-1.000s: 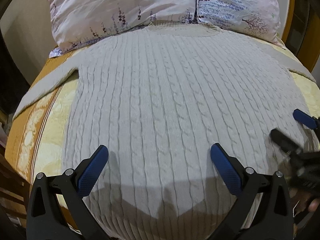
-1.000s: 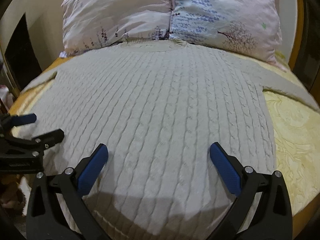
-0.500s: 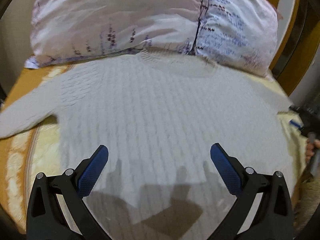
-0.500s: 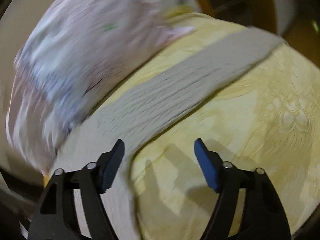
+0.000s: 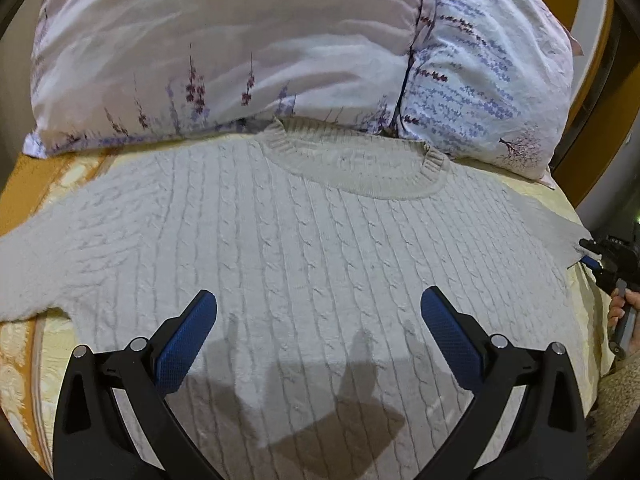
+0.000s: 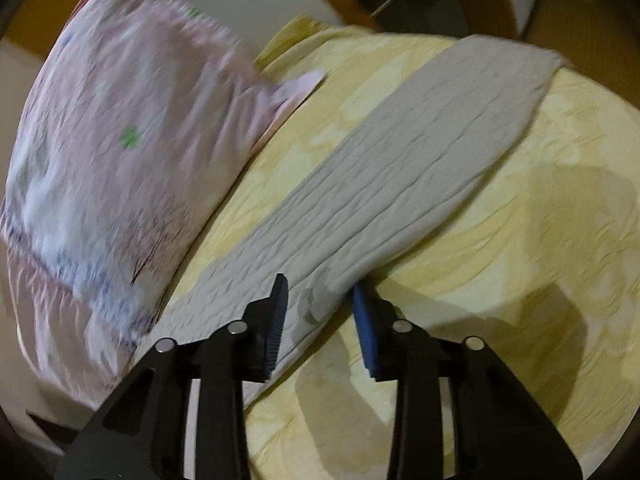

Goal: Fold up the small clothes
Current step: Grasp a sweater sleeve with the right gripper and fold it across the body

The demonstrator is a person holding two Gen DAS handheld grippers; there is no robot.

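A cream cable-knit sweater [image 5: 320, 248] lies flat on the bed, its collar toward the pillows. My left gripper [image 5: 318, 316] is open and empty, hovering over the sweater's chest. In the right wrist view the sweater's right sleeve [image 6: 420, 168] stretches away across the sheet. My right gripper [image 6: 320, 300] has its jaws partly closed around the sleeve near the armpit, with fabric between the pads; a firm grip is unclear. The right gripper also shows at the right edge of the left wrist view [image 5: 600, 256], at the sleeve.
Two floral pillows [image 5: 240, 48] lie at the head of the bed, also seen in the right wrist view [image 6: 120, 152]. A yellow patterned bedsheet [image 6: 520, 280] covers the mattress. A wooden bed frame [image 5: 592, 40] stands at the back right.
My left gripper moved forward toward the collar. My right gripper swung out to the right sleeve and its jaws narrowed around the sleeve fabric.
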